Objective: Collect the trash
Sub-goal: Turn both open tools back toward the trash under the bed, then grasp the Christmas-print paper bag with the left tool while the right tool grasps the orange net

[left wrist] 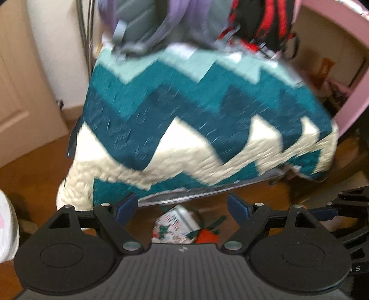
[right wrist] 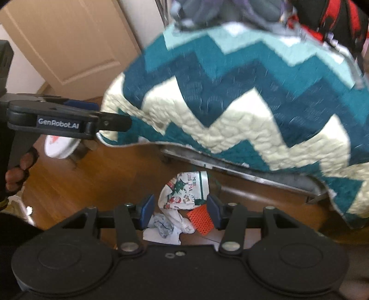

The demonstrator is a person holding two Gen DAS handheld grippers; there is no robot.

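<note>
A bed with a zigzag quilt (right wrist: 242,97) in teal, navy and cream fills most of the room ahead, and everything else sits around it. On top of the quilt at its far end lie a grey and purple backpack (left wrist: 147,25) and a black and red bag (left wrist: 265,20). The quilt's cream hem hangs over the near side of the bed and stops short of the floor, leaving the metal bed rail (right wrist: 242,172) bare beneath it. The trash (right wrist: 184,200) lies on the floor just in front of that rail: a crumpled printed wrapper, white crushed paper nearer us, and an orange mesh piece (right wrist: 199,219) touching them on the right. Nothing covers the pile, but the overhanging hem and rail crowd it from behind.

The right gripper (right wrist: 181,211) hangs over the pile with its blue pads spread wide, nothing between them that they touch. The left gripper (left wrist: 182,205) is also spread wide and empty, with the wrapper showing below the gap. In the right view it reaches in from the left, near the quilt's corner, a hand (right wrist: 18,170) on its handle.

Left of the bed the brown wood floor (right wrist: 96,182) lies open as far as a beige door (right wrist: 76,46) and a white bag (right wrist: 60,146) standing there. Right of the bed a pink frame (left wrist: 350,76) closes in
</note>
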